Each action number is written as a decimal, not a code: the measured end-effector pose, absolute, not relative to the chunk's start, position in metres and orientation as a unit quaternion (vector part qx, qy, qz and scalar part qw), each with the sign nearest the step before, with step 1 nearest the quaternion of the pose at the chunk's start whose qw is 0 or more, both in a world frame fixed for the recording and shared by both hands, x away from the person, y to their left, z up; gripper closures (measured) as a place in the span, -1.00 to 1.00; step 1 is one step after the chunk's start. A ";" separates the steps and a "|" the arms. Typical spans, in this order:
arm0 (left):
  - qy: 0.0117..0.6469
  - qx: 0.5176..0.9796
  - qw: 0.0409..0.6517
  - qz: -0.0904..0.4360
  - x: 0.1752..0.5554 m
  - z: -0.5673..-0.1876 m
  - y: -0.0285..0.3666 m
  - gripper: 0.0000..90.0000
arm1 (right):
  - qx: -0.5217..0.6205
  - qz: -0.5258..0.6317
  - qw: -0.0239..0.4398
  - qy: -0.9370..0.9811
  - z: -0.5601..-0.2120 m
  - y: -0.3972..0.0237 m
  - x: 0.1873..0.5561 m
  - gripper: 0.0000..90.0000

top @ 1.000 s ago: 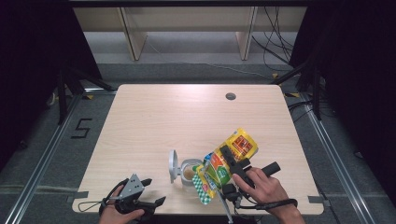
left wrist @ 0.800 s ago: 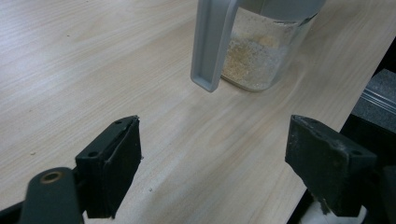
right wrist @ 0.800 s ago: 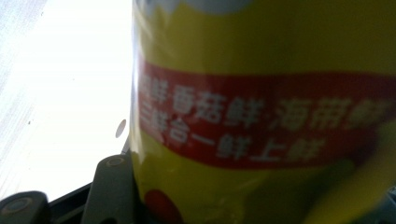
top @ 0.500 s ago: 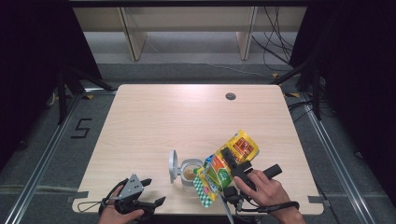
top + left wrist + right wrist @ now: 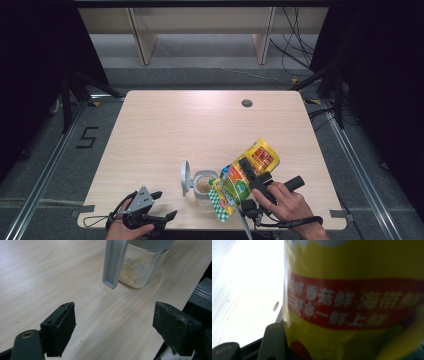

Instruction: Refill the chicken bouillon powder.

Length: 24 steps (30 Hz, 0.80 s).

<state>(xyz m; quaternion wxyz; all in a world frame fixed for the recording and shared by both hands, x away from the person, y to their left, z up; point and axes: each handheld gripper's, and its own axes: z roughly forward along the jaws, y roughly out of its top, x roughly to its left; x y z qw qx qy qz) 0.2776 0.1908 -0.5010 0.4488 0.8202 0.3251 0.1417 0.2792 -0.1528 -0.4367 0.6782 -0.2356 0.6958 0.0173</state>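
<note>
A yellow seasoning bag [image 5: 246, 176] with a red band and a green-checked end is clamped in my right gripper [image 5: 248, 170]. It is tilted with its lower end over a clear jar [image 5: 203, 184] near the table's front edge. The jar holds pale powder [image 5: 136, 270], and its grey flip lid [image 5: 185, 177] stands open on its left side. In the right gripper view the bag [image 5: 352, 300] is pressed close against one black jaw. At the front left corner my left gripper [image 5: 165, 205] stands open, empty and low over the table, its jaws pointing at the jar [image 5: 140, 267].
The light wooden table [image 5: 200, 125] has a round cable hole [image 5: 246, 103] at the back right. A shelf unit [image 5: 200, 35] stands on the floor beyond the table. Metal rails [image 5: 55, 165] run along both sides.
My right gripper has shifted the bag slightly toward the front edge while keeping it tilted at the jar. The left gripper has stayed put.
</note>
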 end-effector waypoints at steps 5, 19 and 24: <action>0.342 0.812 0.454 0.134 0.276 -0.501 0.190 -0.60 | -0.232 0.024 0.682 0.694 -0.436 -0.154 0.280 0.04; 0.333 0.817 0.449 0.142 0.279 -0.501 0.192 -0.60 | -0.242 0.017 0.680 0.692 -0.435 -0.154 0.280 0.06; 0.347 0.806 0.457 0.142 0.277 -0.502 0.189 -0.60 | -0.242 0.016 0.680 0.692 -0.435 -0.154 0.280 0.06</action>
